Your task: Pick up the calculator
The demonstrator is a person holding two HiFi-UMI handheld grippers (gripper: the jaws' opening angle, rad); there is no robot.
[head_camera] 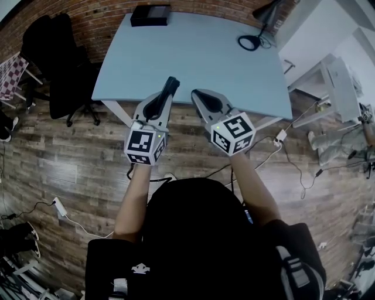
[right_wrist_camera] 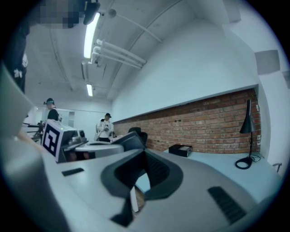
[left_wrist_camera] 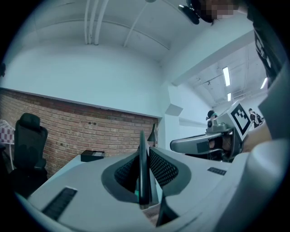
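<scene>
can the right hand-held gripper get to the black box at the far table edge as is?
Probably, with a stretch: only bare table lies between the right hand-held gripper and the black box, but the box sits at the opposite edge.

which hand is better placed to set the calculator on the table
Left, probably: the left gripper is already shut on the calculator, held edge-on by the table's near edge; the right gripper is shut and empty.
</scene>
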